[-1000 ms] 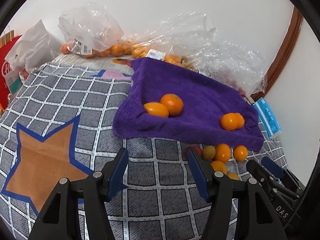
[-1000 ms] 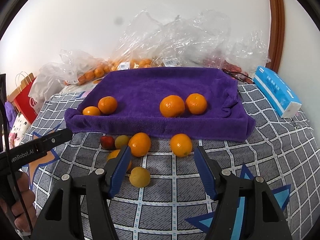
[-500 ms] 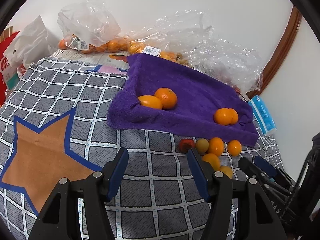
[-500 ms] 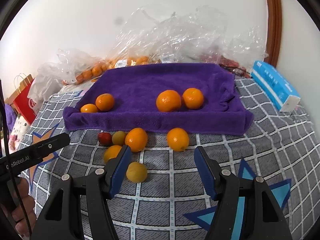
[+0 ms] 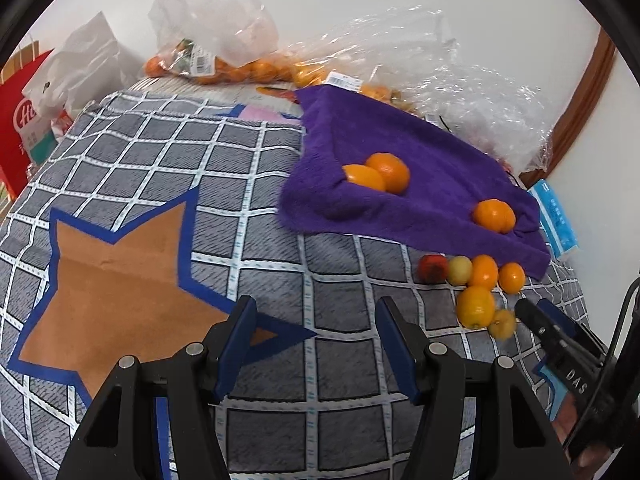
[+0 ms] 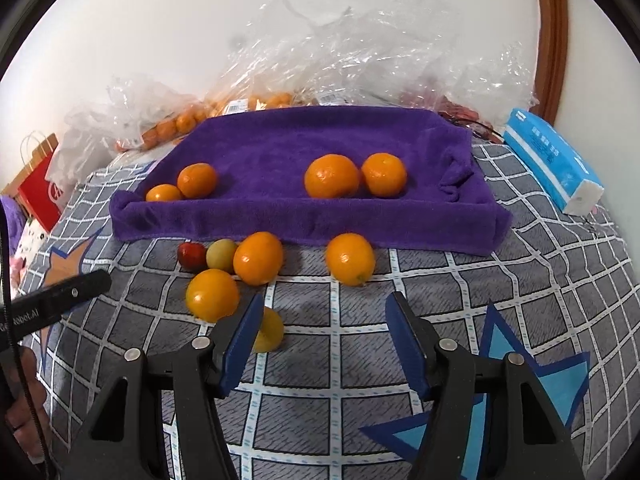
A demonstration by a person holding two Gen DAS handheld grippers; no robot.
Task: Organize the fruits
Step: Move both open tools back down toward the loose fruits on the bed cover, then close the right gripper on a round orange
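Left of the purple towel (image 5: pixel 420 168), the left claw (image 5: pixel 316 344) hangs spread and empty over the checked cover (image 5: pixel 248 184). Just before the towel's front edge lie loose fruits (image 6: pixel 256 258); the right claw (image 6: pixel 324 340) gapes wide near them, a small yellow fruit (image 6: pixel 270 332) touching its left finger.

The left wrist view looks from the bed's left side, angled right across the purple towel (image 5: pixel 420 184). The right wrist view faces the purple towel (image 6: pixel 304 168) squarely, closer. Both share the towel and loose fruits (image 6: pixel 256 258) at its front edge
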